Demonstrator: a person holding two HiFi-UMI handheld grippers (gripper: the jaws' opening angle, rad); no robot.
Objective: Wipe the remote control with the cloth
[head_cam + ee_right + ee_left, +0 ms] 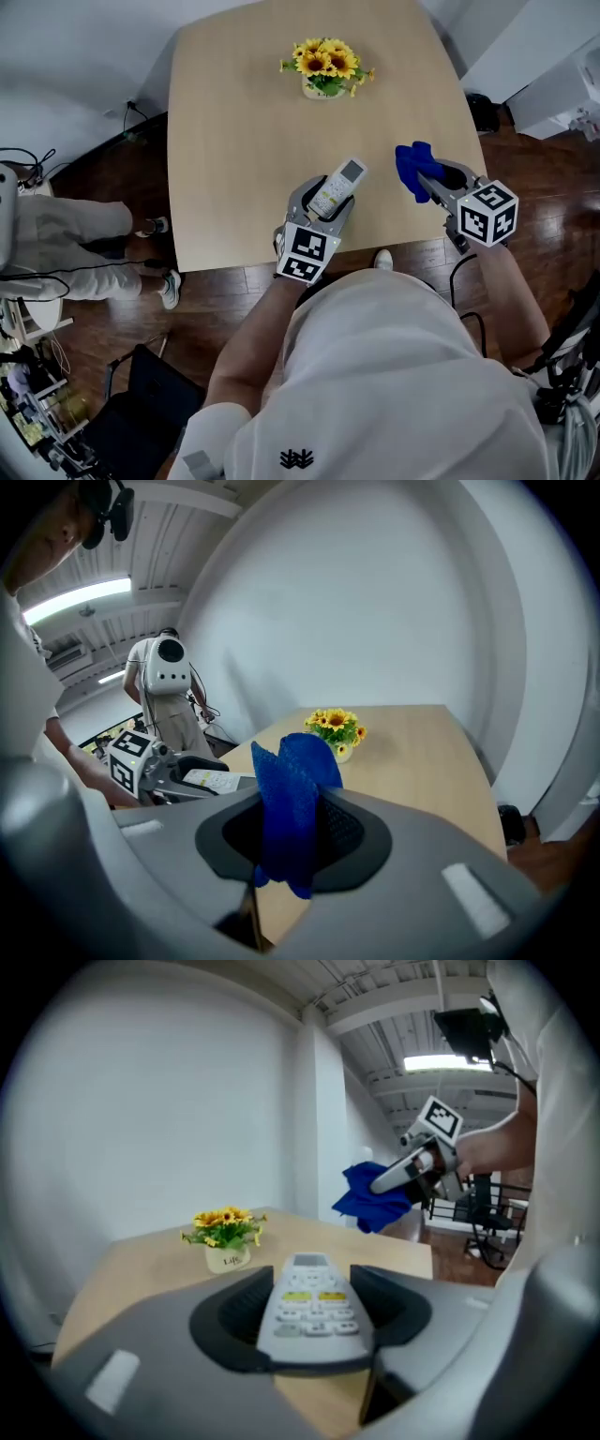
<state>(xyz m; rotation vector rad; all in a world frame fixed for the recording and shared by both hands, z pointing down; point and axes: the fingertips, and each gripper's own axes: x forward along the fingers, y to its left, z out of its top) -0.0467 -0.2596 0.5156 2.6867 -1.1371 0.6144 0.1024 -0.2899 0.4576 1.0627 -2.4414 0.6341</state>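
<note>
The left gripper (324,204) is clamping the lower end of the slim white plastic remote control (339,183) by its long sides, holding it button-side up over the near edge of the pale wooden table (234,141). The right gripper (429,180) is pinching a bunched fold of the deep blue cloth (412,165), well apart from the remote. The remote is looking light, rigid and smooth, probably slippery, so a side grip low on the body is seeming sensible and is leaving the top bare. The cloth is looking soft and limp; its loose folds should be doing the wiping.
</note>
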